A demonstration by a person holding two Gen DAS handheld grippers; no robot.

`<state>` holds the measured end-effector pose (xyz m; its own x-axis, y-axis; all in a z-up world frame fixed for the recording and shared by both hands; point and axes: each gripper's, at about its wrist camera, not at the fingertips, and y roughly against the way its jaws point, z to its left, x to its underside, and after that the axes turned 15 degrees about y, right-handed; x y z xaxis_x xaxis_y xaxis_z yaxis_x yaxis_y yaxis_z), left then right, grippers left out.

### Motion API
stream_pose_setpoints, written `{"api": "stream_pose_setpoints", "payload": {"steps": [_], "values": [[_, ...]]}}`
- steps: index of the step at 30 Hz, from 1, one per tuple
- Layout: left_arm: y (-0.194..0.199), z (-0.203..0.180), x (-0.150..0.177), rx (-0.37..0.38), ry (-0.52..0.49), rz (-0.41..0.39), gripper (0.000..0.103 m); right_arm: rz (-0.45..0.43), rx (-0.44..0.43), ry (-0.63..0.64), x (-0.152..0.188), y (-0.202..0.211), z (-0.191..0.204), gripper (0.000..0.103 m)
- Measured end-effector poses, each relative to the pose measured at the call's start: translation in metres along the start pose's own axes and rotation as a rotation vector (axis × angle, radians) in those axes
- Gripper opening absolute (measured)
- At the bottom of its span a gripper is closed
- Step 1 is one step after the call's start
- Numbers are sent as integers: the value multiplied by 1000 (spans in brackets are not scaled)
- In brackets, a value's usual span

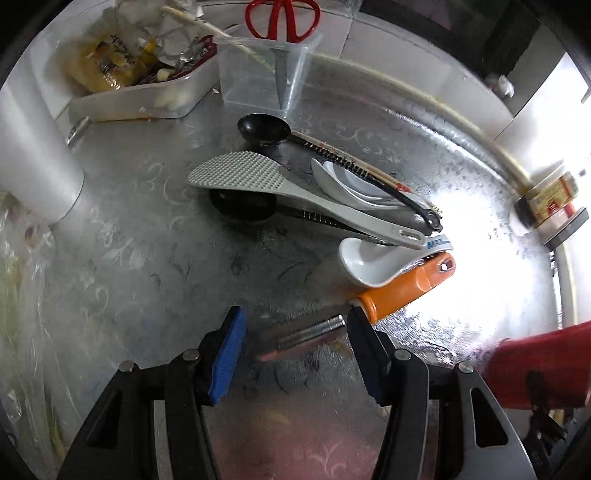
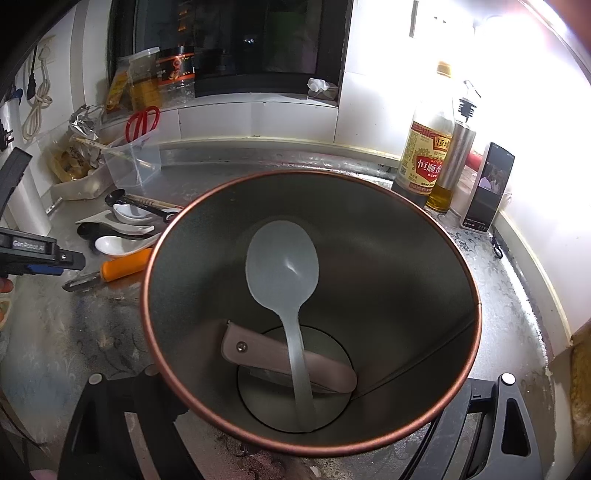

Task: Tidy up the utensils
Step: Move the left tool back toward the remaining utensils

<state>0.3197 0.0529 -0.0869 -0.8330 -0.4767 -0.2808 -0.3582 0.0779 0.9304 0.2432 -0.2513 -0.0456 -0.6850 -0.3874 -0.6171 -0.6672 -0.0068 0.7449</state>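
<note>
My left gripper (image 1: 295, 339) is open just above the metal head of an orange-handled peeler (image 1: 406, 291) that lies on the steel counter; it also shows in the right wrist view (image 2: 122, 267). Beyond it lies a pile: a white soup spoon (image 1: 369, 264), a grey rice paddle (image 1: 258, 181), black ladles (image 1: 264, 127), more white spoons (image 1: 351, 184) and chopsticks. My right gripper is shut on a red metal canister (image 2: 369, 258), tilted toward the camera; its fingertips are hidden behind it. Inside lie a translucent spoon (image 2: 282, 266) and a folded knife (image 2: 280, 360).
A clear plastic holder (image 1: 266, 70) with red scissors (image 1: 282, 18) stands at the back, next to a white tray of packets (image 1: 122, 74). A white roll (image 1: 33, 166) stands at the left. Bottles (image 2: 424, 155) and a phone (image 2: 487, 188) stand at the right.
</note>
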Motion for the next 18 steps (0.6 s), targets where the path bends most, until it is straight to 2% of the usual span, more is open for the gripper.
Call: {"api": "stream_pose_setpoints", "payload": {"steps": [10,18], "values": [[-20,-24,-12,-36,-62,-5,60,0,5,4,0,0,1,92],[-27,-49,-5,-67,-123,-12,60,-1,6,2,1,0,0,92]]}}
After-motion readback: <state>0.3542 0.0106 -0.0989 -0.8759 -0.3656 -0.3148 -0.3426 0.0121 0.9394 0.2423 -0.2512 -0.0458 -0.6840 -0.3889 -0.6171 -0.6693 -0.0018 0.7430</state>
